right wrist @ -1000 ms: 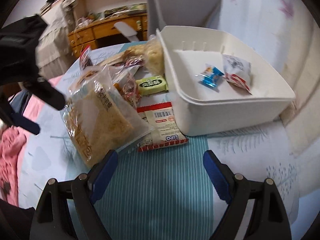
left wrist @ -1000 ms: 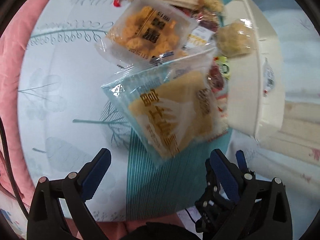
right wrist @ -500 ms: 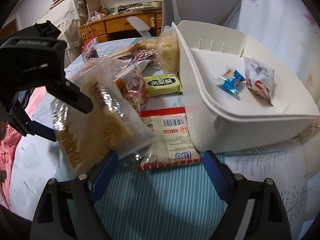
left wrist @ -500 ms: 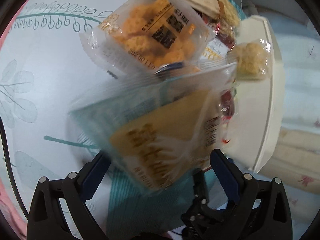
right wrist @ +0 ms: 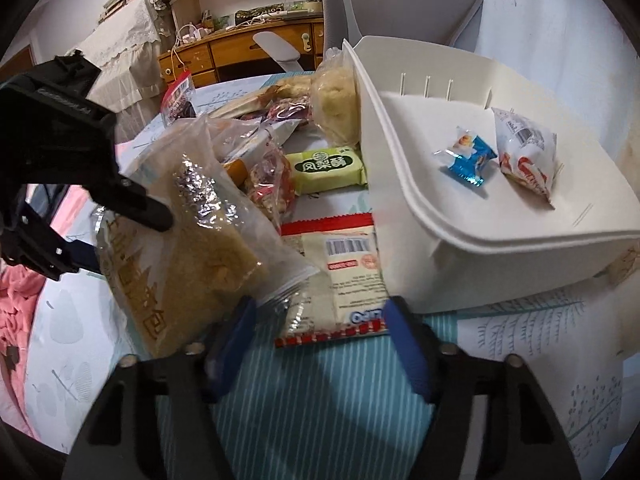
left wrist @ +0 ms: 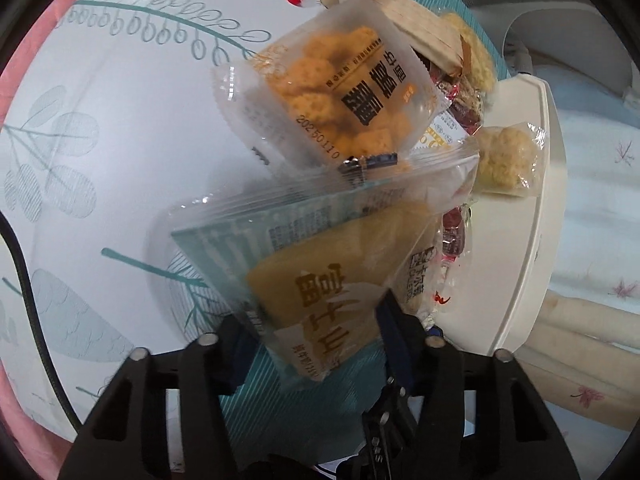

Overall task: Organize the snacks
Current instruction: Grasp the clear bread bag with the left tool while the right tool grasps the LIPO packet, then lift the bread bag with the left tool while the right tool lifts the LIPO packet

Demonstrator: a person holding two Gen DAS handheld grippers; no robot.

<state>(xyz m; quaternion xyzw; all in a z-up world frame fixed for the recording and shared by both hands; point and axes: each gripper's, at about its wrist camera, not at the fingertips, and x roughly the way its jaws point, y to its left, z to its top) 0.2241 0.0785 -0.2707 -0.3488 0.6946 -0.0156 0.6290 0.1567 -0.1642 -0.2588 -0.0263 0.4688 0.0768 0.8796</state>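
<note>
My left gripper point(left wrist: 316, 324) is shut on a clear bag of toast bread point(left wrist: 332, 264) with gold lettering; the bag is tilted up off the table. The same bag point(right wrist: 188, 248) shows in the right wrist view, with the left gripper's black fingers point(right wrist: 132, 200) clamped on it. My right gripper point(right wrist: 316, 332) has its jaws partly closed around the red-edged LIPO packet point(right wrist: 340, 276), which lies flat beside the white bin point(right wrist: 520, 248). The bin holds a blue candy point(right wrist: 466, 160) and a red-and-white packet point(right wrist: 524, 152).
A pile of snacks lies left of the bin: an orange-puff packet point(left wrist: 336, 96), a green pastry bar point(right wrist: 328, 166), red-wrapped sweets point(right wrist: 268, 184), a pale puffed snack bag point(right wrist: 336, 104). A grey chair point(right wrist: 400, 4) and wooden desk point(right wrist: 256, 46) stand behind the table.
My left gripper closed on the toast bread bag and lifted it. My right gripper moved forward to the LIPO packet and its jaws narrowed around it.
</note>
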